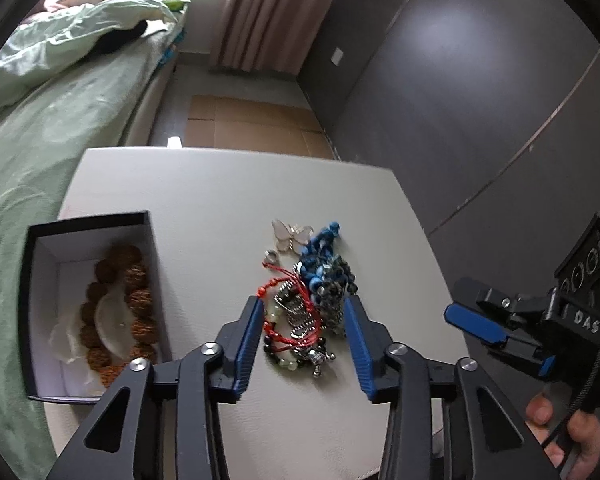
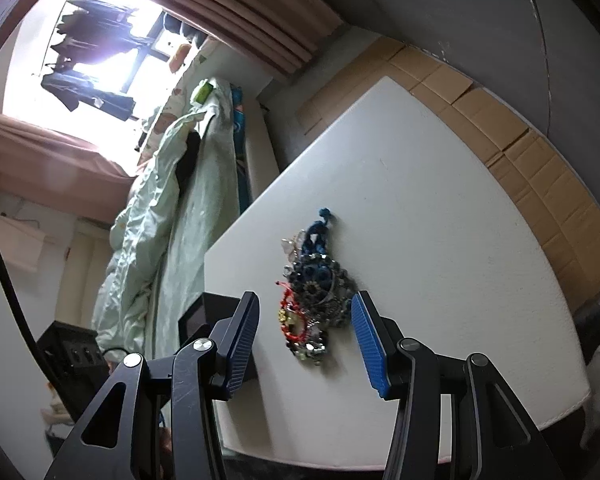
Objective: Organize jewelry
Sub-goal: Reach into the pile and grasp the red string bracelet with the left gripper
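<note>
Both tools (image 1: 304,320) (image 2: 305,320) half-open, empty-jawed, over jewelry pile (image 1: 306,300); brown bead bracelet (image 1: 120,312) inside box (image 1: 32,264)

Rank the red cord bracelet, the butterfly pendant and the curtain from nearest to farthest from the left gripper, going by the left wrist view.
1. Red cord bracelet: between the jaws of the left gripper, on the table.
2. Butterfly pendant: at the far end of the jewelry pile.
3. Curtain: across the room, past the table.
</note>
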